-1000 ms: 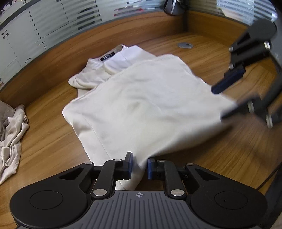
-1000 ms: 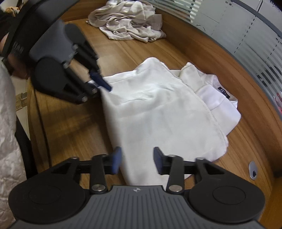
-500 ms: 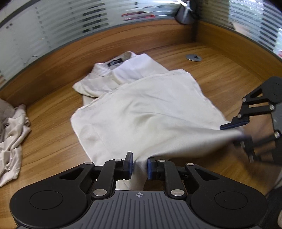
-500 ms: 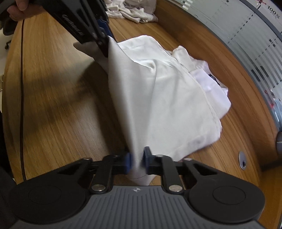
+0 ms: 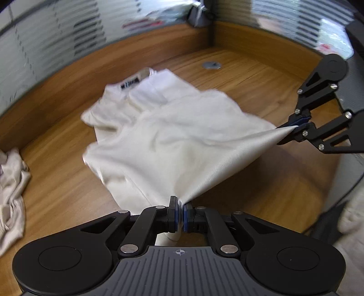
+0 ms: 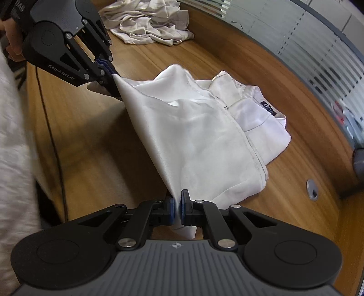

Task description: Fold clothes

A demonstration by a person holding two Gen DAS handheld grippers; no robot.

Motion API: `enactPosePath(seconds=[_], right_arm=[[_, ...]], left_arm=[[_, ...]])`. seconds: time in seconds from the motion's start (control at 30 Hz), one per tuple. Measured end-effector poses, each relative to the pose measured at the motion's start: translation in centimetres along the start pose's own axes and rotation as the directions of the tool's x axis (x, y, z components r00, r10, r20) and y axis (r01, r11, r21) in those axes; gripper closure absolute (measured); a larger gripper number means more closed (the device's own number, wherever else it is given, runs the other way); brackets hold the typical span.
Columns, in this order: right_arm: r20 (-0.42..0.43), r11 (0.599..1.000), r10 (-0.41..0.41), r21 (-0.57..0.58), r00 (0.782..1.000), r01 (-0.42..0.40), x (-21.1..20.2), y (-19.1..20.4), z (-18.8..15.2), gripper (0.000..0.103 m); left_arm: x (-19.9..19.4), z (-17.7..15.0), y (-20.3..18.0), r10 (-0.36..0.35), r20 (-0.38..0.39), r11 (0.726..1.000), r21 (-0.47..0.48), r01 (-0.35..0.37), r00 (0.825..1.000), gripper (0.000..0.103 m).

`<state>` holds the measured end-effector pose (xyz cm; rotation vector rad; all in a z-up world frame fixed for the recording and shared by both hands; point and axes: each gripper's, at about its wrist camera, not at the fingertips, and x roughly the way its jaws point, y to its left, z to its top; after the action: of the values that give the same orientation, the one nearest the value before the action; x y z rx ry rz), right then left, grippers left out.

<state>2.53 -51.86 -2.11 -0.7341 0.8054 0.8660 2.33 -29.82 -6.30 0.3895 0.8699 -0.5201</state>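
- White shirt (image 5: pixel 173 141) – lies on wooden desk (image 5: pixel 250 86), collar end w/ dark neck label (image 5: pixel 130 84) at far side; near hem edge lifted off the surface, stretched taut between the two tools.
- Left gripper (image 5: pixel 179 214) – blue pads pressed together on the shirt's near-left hem corner, cloth bunched between them. Same tool seen in right wrist view (image 6: pixel 107 66), upper left, w/ a person's hand (image 6: pixel 11 34) behind it.
- Right gripper (image 6: pixel 177 210) – jaws closing, cloth already pinched between the pads at the near-right hem corner; a tuft hangs below them. Seen in left wrist view (image 5: pixel 300 125) at right, fabric drawn to a point at its tips.
- Surface: desk is warm wood grain, curved in the fisheye, w/ a raised wooden back edge (image 5: pixel 141 50); frosted striped glass partition (image 5: pixel 56 41) behind it.
- Round metal cable grommet (image 5: pixel 211 65) set in desk, far right of the shirt, well apart from it.
- Thin black cable (image 6: pixel 54 145) runs along the desk's near-left side.
- Crumpled beige garment pile (image 6: pixel 150 20) at far left of desk, well apart from shirt.
- Count: 1 shirt held, 1 pile of other clothes, 2 grippers, 1 grommet, 1 cable.
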Motion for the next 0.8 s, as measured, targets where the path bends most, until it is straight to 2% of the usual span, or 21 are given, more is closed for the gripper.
enactPosePath(seconds=[0.2,0.47,0.67,0.8], right_arm=[[0.006,0.999,-0.020,0.028,1.000,0.019,-1.5,-1.8,1.6,0.097],[0.031,0.993,-0.074,0.092,0.997,0.071,-0.6,-5.2,4.3,0.097],[-0.013,0.991,-0.084,0.108,0.996,0.085,3.1,-9.5,6.2,0.097],[-0.057,0.990,-0.068,0.116,0.996,0.075,6.8,-11.8,6.7,0.097]], left_arm=[[-1.8,2.1,0.8,0.001,0.026,0.999,0.037,-0.002,1.000,0.097],[-0.7,7.1,4.2,0.031,0.025,0.996,0.082,-0.033,0.999,0.096],[2.6,11.3,7.3,0.039,-0.008,0.993,0.109,-0.037,0.999,0.096],[6.2,12.5,9.1,0.054,-0.052,0.989,0.137,-0.046,0.997,0.095]])
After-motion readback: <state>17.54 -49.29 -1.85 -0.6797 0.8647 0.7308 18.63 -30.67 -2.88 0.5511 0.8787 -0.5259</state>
